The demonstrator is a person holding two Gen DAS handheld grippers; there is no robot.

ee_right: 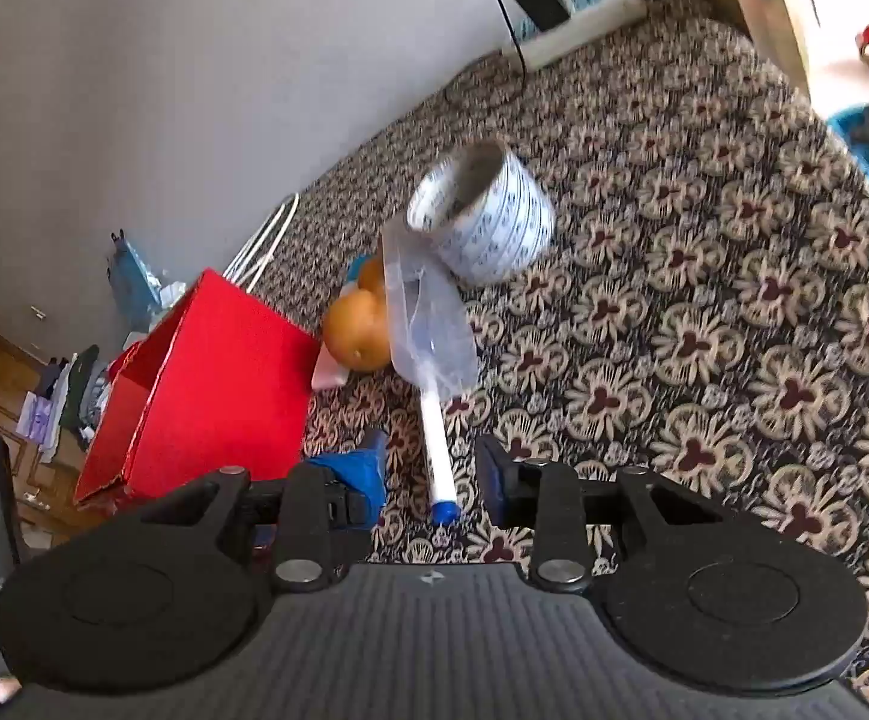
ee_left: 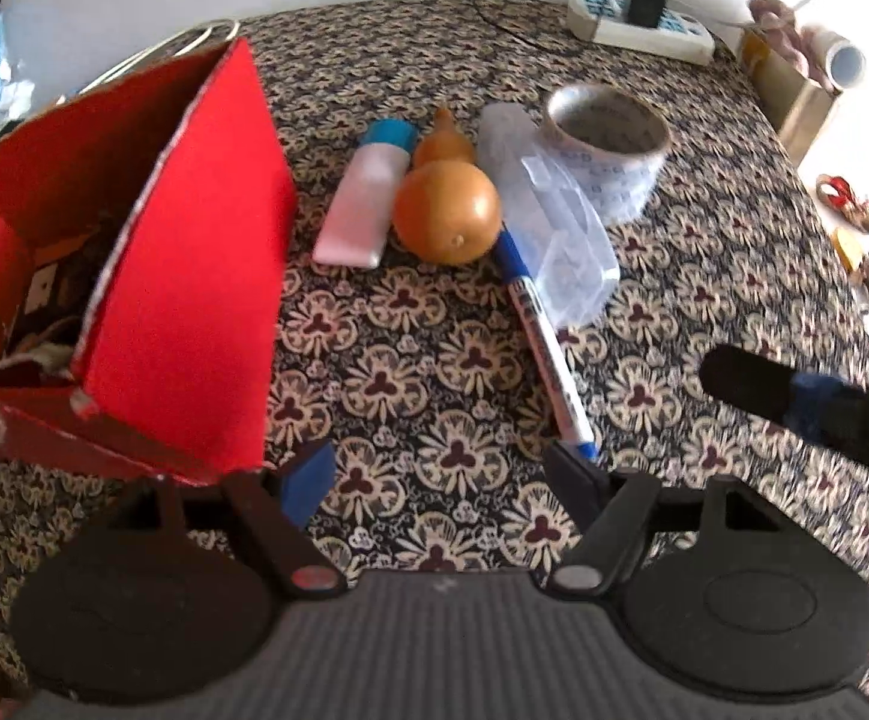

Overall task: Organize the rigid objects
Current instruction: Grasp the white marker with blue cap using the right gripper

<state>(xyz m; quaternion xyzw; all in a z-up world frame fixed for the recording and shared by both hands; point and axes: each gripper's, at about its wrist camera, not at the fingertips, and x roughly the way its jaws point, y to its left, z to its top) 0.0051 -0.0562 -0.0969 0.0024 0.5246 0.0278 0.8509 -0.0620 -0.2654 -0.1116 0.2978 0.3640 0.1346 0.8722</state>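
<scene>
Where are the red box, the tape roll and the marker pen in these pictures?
red box [ee_left: 194, 252], left wrist view, on its outer side wall.
tape roll [ee_left: 614, 162], left wrist view, on its printed outer band.
marker pen [ee_right: 437, 438], right wrist view, on its white barrel.

Cloth [ee_left: 422, 372] under everything: woven floral print, matt. Red box [ee_left: 194, 276]: matt cardboard, edges torn to a rough white core. Gourd [ee_left: 446, 210]: smooth, glossy orange-brown shell. Tube [ee_left: 362, 204]: matt pale plastic, blue plastic cap. Pen [ee_left: 545, 354]: smooth white plastic barrel, blue ends. Bag [ee_left: 554, 222]: clear, crinkled plastic film. Tape roll [ee_left: 608, 144]: glossy printed film on a dull cardboard-looking core. Power strip [ee_left: 638, 30]: white plastic. Both gripper bodies: black matt plastic, ribbed.
</scene>
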